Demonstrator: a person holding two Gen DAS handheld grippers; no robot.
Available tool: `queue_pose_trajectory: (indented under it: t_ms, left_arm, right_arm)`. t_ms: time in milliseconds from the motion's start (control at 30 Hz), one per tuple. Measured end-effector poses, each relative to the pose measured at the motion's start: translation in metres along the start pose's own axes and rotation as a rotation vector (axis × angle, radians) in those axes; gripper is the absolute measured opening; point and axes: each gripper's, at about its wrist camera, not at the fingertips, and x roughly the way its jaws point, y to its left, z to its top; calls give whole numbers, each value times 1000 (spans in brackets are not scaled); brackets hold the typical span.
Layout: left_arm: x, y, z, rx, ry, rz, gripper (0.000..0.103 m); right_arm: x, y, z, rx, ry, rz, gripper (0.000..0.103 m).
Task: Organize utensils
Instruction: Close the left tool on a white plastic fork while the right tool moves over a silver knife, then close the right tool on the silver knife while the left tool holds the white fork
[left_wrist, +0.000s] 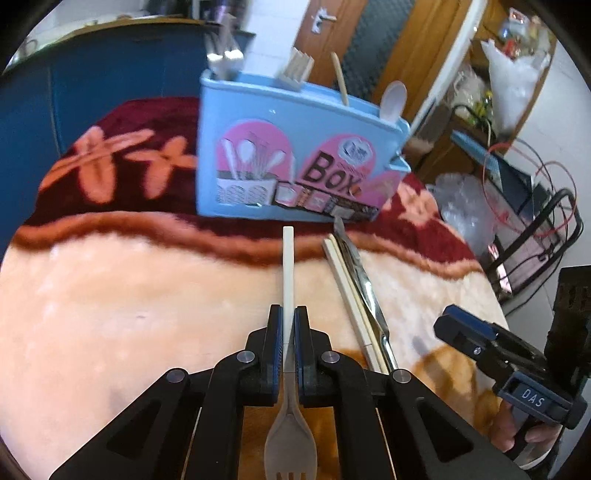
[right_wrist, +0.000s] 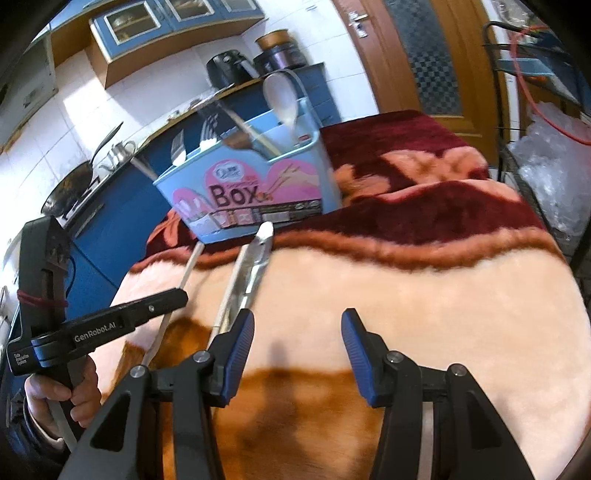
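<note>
My left gripper (left_wrist: 289, 332) points steeply down at the blanket, its jaws closed on the shaft of a pale plastic fork (left_wrist: 289, 369); the handle runs forward out of the pads toward the box and the tined head lies back beneath the linkage. My right gripper (right_wrist: 297, 354) tilts down likewise, its jaws about half apart with nothing between the blue pads, hovering over bare blanket. Seen from the right wrist, a hand (right_wrist: 61, 391) grips the left tool's handle at the near-left edge of the surface. Just right of the fork lie a pair of pale chopsticks (left_wrist: 351, 295) and a metal knife (left_wrist: 364, 291), side by side and touching, their far ends close to the box's base. The blue utensil box (left_wrist: 295, 155), labelled "Box", stands upright near the far edge, holding metal forks (left_wrist: 225, 59), wooden sticks (left_wrist: 297, 68) and a white spoon (left_wrist: 393, 99). The surface is a plush blanket (left_wrist: 129, 295), peach near me and maroon with flowers farther off. Beyond are blue cabinets (right_wrist: 110, 229), a wok (right_wrist: 70, 184) on the counter, a wooden door (right_wrist: 417, 55) and plastic bags (left_wrist: 517, 77).
</note>
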Motion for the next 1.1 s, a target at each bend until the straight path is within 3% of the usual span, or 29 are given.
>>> queue_pose_trajectory:
  t_ms: [300, 400, 567, 667, 800, 900, 1100]
  left_arm:
    - [-19, 17, 0, -26, -110, 41, 6]
    - [-22, 22, -2, -34, -112, 31, 6]
    - [-21, 26, -5, -51, -114, 16, 6]
    - [-20, 28, -7, -59, -112, 11, 6]
    - [-17, 31, -8, -61, -93, 28, 6]
    - [-11, 33, -8, -61, -61, 44, 7]
    - [1, 35, -4, -54, 33, 48, 8]
  right_arm:
    - [32, 31, 9, -66, 128, 43, 52]
    - [42, 39, 11, -90, 155, 24, 46]
    - [52, 45, 18, -118, 179, 3, 19]
    - [52, 44, 21, -108, 192, 7, 17]
    - [43, 38, 23, -108, 184, -54, 17]
    - [38, 31, 21, -107, 205, -100, 17]
    - [39, 30, 24, -130, 278, -109, 23]
